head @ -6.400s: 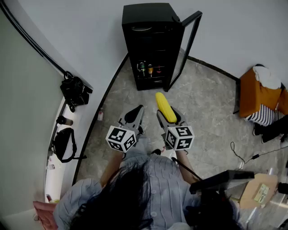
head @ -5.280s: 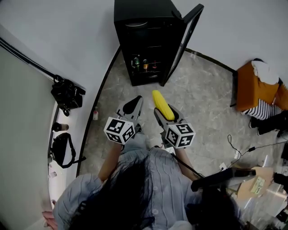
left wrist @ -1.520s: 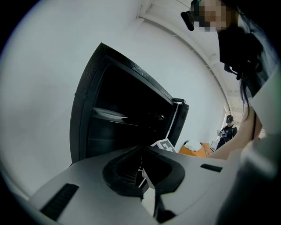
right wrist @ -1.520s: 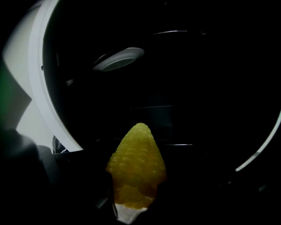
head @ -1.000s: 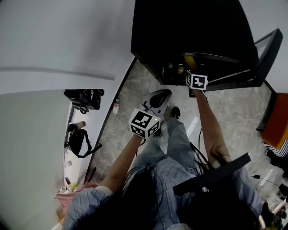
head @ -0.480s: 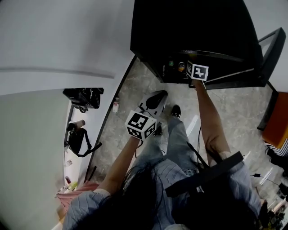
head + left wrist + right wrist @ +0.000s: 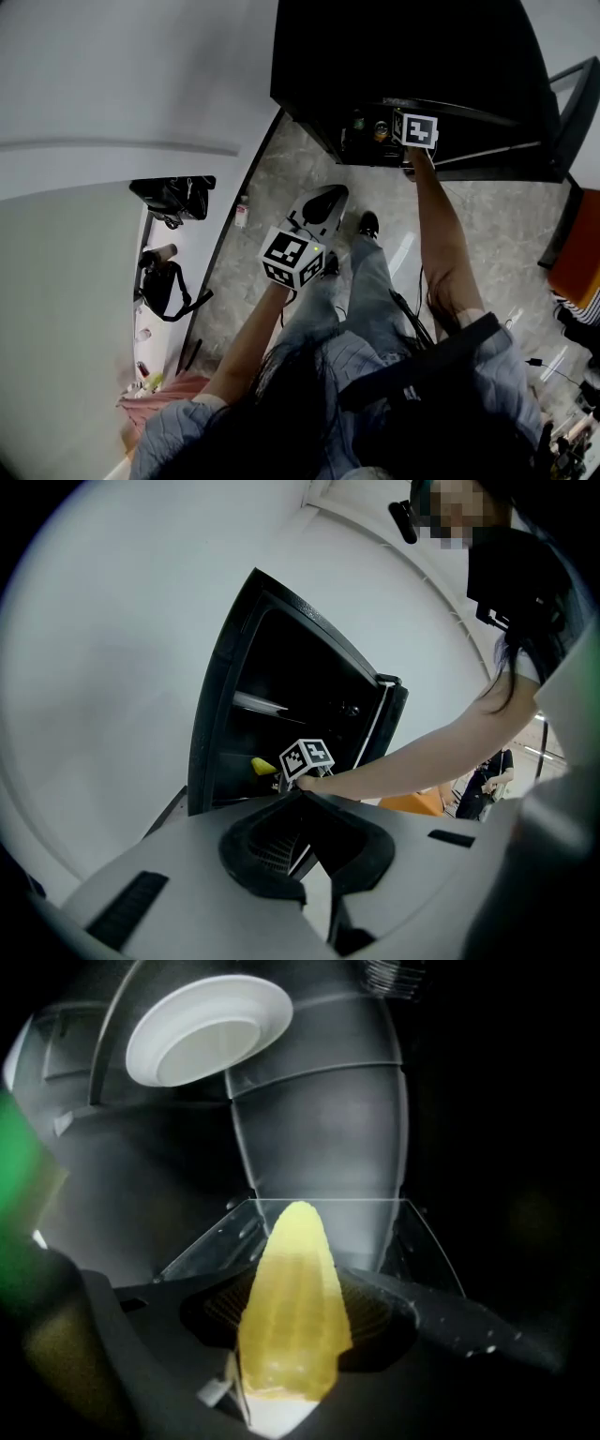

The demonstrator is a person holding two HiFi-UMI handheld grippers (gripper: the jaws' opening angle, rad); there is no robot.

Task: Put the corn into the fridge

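Gripping the corn in the clenched right tongs, just inside the fridge, a white dish deeper in; left tongs clenched on nothing, outside the fridge, near its front

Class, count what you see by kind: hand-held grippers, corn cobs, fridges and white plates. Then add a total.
hand-held grippers: 2 (left hand-held gripper, right hand-held gripper)
corn: 1
fridge: 1
white plate: 1
total: 5
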